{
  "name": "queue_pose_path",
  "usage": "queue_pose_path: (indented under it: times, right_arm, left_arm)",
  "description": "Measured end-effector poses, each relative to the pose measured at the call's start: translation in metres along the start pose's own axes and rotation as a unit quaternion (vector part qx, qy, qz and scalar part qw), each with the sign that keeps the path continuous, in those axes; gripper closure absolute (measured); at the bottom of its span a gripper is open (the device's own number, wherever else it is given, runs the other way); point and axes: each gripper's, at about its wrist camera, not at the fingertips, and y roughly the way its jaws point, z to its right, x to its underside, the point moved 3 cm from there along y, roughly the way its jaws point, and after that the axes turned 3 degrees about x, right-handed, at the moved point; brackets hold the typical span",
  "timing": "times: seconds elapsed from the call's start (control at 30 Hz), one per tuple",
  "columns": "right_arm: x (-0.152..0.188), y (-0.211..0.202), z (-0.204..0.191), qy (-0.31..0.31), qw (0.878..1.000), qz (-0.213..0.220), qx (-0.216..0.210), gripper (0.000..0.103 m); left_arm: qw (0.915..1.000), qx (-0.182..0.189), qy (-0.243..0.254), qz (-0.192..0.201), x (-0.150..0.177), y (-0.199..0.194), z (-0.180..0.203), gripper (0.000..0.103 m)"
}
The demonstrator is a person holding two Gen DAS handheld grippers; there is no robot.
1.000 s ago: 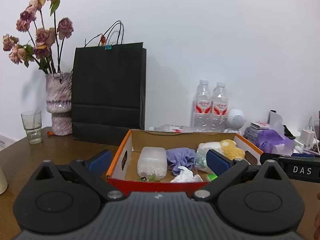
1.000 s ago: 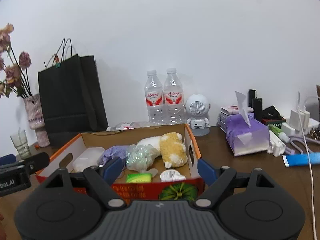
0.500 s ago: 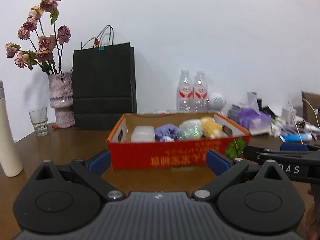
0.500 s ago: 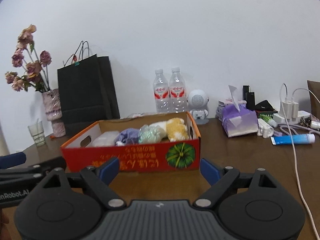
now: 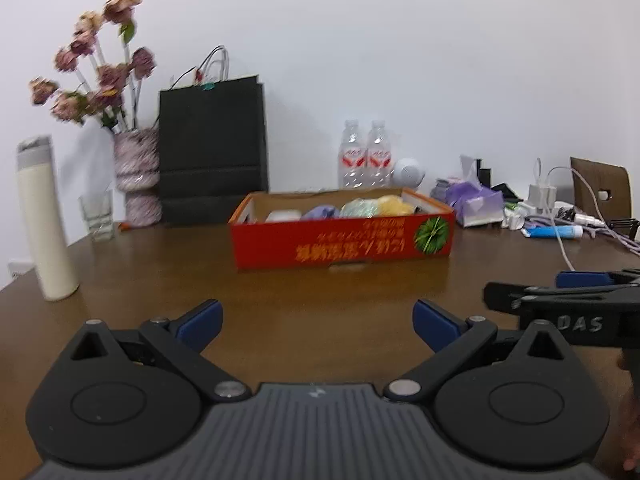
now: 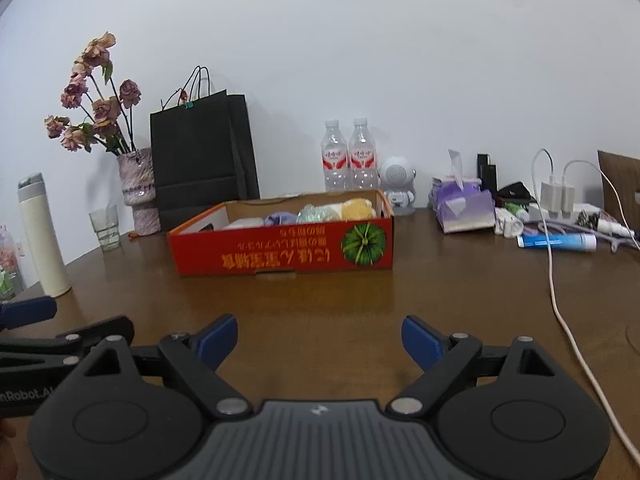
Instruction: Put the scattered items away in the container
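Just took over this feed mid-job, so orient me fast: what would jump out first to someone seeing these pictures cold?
The red cardboard box in the middle of the brown table, already holding a yellow plush toy, a purple cloth and a white tub. Behind it against the wall stand a black paper bag and dried roses in a vase. Both the left gripper and right gripper are open and empty, well short of the box.

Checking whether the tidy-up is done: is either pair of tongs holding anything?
No. The left tongs and right tongs stand open over bare table, short of the box.
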Motion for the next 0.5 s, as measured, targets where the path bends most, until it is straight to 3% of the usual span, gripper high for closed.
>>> queue_pose_path:
  times: [0.37, 0.5]
  right_arm:
    - [0.02, -0.009, -0.014, -0.009, 1.0, -0.02, 0.001, 0.012]
    - [0.021, 0.002, -0.015, -0.015, 0.999, -0.044, 0.02, 0.012]
  left_arm:
    - [0.9984, -0.01, -0.01, -0.055, 0.021, 0.009, -0.01, 0.0]
    - [0.9965, -0.015, -0.004, -0.082, 0.025, 0.02, -0.008, 0.0]
